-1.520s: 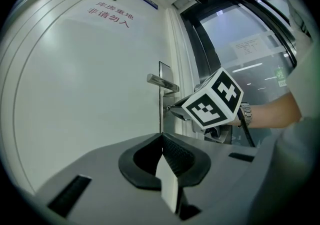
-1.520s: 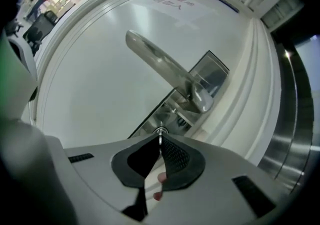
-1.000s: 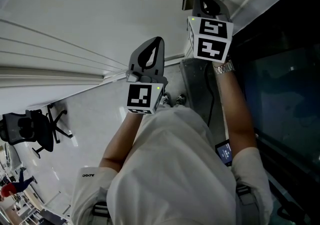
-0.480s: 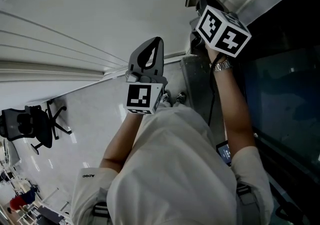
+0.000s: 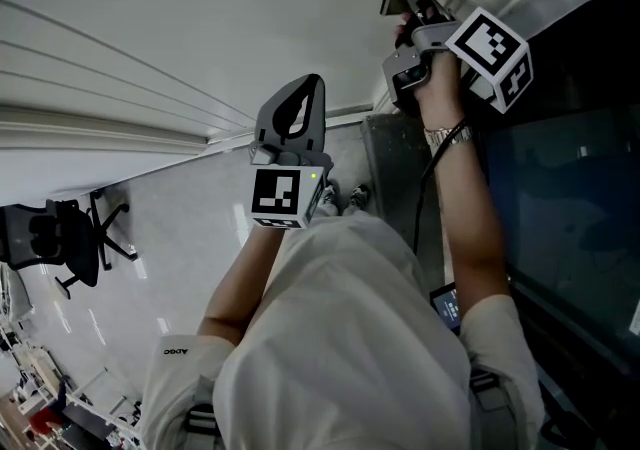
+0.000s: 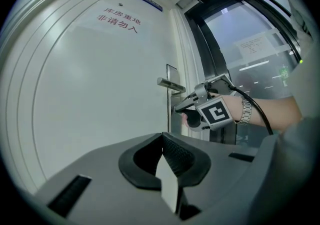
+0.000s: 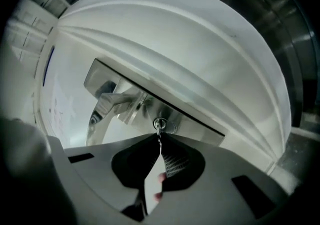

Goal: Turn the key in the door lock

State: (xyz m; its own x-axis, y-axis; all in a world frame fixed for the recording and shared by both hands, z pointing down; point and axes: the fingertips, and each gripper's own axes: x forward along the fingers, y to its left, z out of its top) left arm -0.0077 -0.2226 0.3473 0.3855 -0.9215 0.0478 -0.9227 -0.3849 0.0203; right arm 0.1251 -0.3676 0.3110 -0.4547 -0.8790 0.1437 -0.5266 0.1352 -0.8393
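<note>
Turning step: your right claw (image 7: 159,143) clamps the key (image 7: 159,134) in the lock (image 7: 170,128) at twelve o'clock — left claw (image 6: 163,149) closed, empty. Next, probably a steady wrist roll, no pulling.

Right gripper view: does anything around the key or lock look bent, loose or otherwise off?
Nothing stands out. The key sits straight in the lock, pinched by the right hand-held gripper, and the door handle and its metal plate look intact.

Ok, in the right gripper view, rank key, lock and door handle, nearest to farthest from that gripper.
1. Key: pinched in the right gripper's jaws.
2. Lock: just past the tips, key in it.
3. Door handle: farther, up and left.
</note>
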